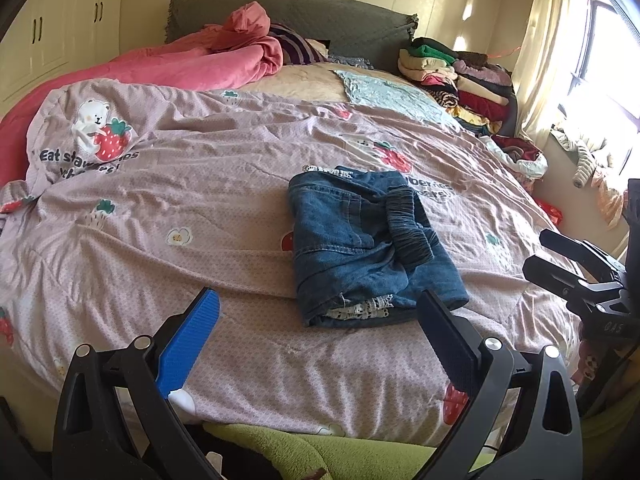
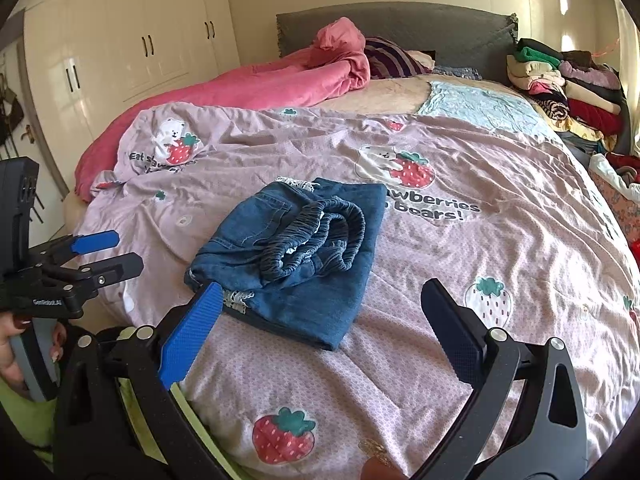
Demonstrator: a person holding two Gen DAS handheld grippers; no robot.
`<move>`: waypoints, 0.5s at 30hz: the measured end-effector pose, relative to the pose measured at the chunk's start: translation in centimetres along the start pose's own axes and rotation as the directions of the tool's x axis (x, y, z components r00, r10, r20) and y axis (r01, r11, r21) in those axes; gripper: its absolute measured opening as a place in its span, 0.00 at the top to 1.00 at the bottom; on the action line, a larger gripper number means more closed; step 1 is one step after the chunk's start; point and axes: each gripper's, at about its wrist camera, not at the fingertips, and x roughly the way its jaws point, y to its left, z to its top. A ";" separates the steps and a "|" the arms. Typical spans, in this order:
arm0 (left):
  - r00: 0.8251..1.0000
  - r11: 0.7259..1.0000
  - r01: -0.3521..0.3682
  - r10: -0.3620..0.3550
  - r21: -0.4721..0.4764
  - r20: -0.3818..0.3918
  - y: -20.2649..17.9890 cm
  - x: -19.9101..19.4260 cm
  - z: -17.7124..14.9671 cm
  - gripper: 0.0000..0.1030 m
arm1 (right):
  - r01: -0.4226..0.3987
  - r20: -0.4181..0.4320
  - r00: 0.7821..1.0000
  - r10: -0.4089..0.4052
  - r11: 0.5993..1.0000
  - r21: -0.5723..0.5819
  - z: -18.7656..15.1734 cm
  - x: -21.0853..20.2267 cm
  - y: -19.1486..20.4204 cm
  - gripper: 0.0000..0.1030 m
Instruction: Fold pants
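Note:
Small blue denim pants lie folded into a compact bundle on the pink strawberry quilt, their dark elastic waistband bunched on top. In the right wrist view the same pants sit just beyond the blue finger. My left gripper is open, hovering short of the bundle's near edge with nothing between its fingers. My right gripper is open too and holds nothing. Each gripper shows in the other's view: the right gripper at the right edge, the left gripper at the left, held by a hand.
A crumpled pink duvet and a striped pillow lie at the grey headboard. Stacked folded clothes fill the far right corner by the window curtain. White wardrobes stand on the left. Green fabric shows at the bed's near edge.

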 end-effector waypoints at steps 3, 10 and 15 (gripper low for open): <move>1.000 1.000 -0.012 0.012 0.004 -0.011 -0.1 0.2 0.1 0.04 | 0.002 -0.002 1.000 -0.002 1.000 0.000 0.0 0.1 0.0 0.09; 0.999 1.000 -0.005 0.005 0.008 -0.034 -0.3 0.6 -0.1 0.04 | 0.006 -0.003 1.000 -0.006 1.000 0.001 0.0 0.2 0.0 0.09; 0.999 1.000 -0.008 0.008 0.007 -0.037 -0.3 0.6 -0.2 0.04 | 0.008 -0.002 1.000 -0.008 1.000 0.001 0.0 0.1 0.0 0.09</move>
